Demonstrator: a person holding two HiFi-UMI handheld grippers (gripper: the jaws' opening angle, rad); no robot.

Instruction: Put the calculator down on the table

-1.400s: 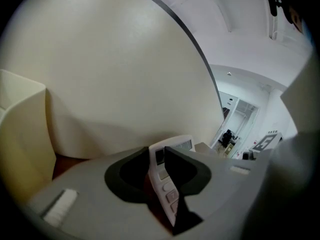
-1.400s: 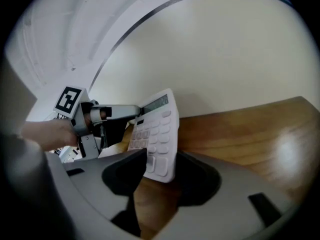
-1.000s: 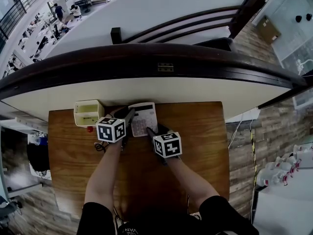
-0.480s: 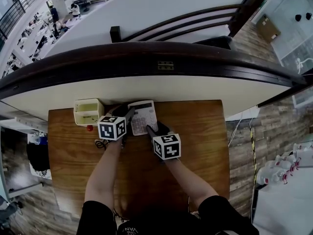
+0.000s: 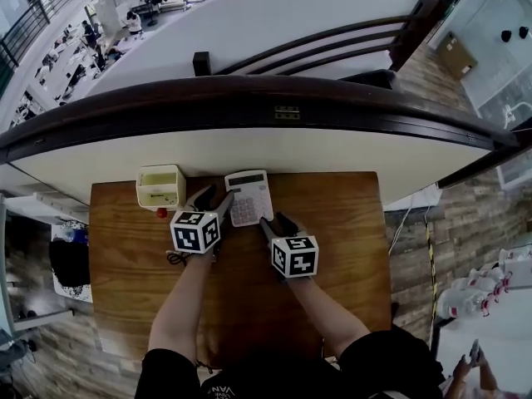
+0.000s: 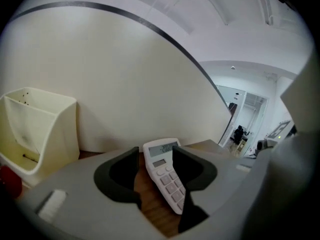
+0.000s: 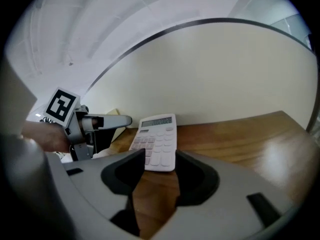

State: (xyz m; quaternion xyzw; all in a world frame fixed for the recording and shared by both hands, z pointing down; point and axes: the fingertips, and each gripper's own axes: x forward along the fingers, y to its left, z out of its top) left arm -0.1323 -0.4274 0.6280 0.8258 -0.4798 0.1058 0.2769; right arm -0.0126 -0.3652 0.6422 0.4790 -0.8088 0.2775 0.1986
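The white calculator lies flat on the wooden table, close to its far edge. My left gripper sits at the calculator's near left corner with its jaws opening. No pad presses on the calculator. In the left gripper view the calculator shows in the gap of the left gripper, resting on the wood. My right gripper hovers just short of the calculator's near edge, open and empty. The right gripper view shows the calculator ahead of the right gripper.
A cream open box stands left of the calculator, with a small red object at its foot. A pale curved wall with a dark rim rises right behind the table's far edge. The person's forearms reach over the near half.
The left jaws have spread apart and let go of the calculator's left edge. Both grippers have drawn back a little toward the person. The calculator stays lying on the table.
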